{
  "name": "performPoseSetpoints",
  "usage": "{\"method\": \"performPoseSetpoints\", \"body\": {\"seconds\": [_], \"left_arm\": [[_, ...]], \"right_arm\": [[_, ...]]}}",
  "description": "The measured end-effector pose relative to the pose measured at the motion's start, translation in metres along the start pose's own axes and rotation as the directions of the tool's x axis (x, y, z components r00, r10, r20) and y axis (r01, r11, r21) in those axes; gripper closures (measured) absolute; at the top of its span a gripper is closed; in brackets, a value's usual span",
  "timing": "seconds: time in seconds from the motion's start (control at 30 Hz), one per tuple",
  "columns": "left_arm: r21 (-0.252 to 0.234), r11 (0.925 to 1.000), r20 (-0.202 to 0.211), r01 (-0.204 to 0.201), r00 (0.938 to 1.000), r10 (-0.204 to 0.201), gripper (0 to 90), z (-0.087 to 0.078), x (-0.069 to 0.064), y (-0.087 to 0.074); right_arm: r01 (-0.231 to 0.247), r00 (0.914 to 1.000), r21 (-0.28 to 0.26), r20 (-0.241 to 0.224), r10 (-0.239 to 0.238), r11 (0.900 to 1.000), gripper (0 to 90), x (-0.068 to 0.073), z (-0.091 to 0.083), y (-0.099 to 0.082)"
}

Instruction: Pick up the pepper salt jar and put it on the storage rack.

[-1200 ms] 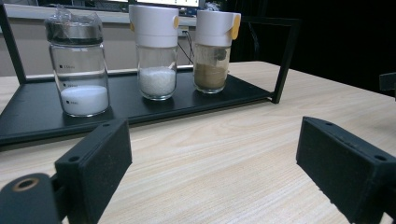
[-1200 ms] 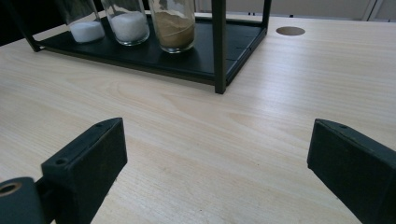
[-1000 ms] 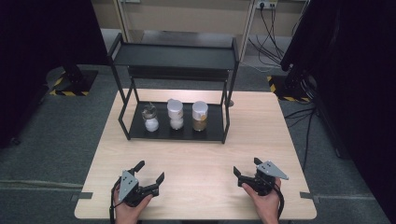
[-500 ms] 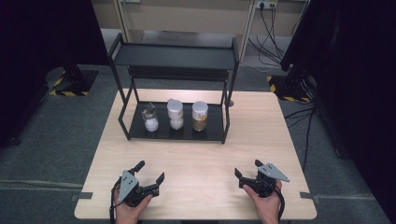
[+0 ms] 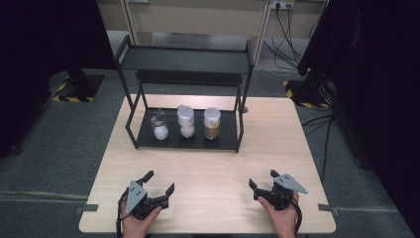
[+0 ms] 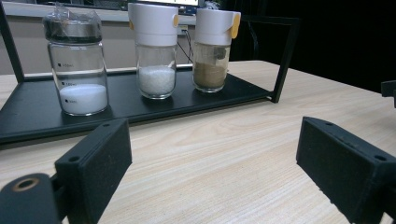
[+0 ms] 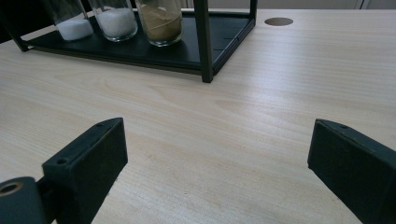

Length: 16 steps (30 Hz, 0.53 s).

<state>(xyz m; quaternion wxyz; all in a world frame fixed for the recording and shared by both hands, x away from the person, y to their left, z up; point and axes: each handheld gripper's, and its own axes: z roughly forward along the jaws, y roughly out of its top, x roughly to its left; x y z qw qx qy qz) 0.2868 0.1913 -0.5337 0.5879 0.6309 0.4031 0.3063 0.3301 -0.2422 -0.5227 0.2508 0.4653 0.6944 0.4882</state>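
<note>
The left gripper was held in the left hand at the near left of the high view, its jaws spread wide and aimed forward and slightly to the right. A grey plate was carried on top of it. In the left gripper view the two black jaws were seen well apart, with nothing between them.

The right gripper was held in the right hand at the near right, its jaws likewise parted and turned toward the left, a grey plate on top. In the right gripper view its jaws were seen wide apart and empty. The two grippers were kept well apart, both low over the tabletop.
</note>
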Motion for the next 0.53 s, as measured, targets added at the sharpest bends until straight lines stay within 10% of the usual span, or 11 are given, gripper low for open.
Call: {"method": "performPoseSetpoints", "body": {"seconds": [0.53], "left_arm": [[0.003, 1.0, -0.003, 0.006, 1.0, -0.006, 10.1, 0.0001, 0.0008, 0.0001]], "right_arm": [[-0.001, 1.0, -0.006, -0.005, 0.001, 1.0, 5.3, -0.0002, -0.0006, -0.0003]]}}
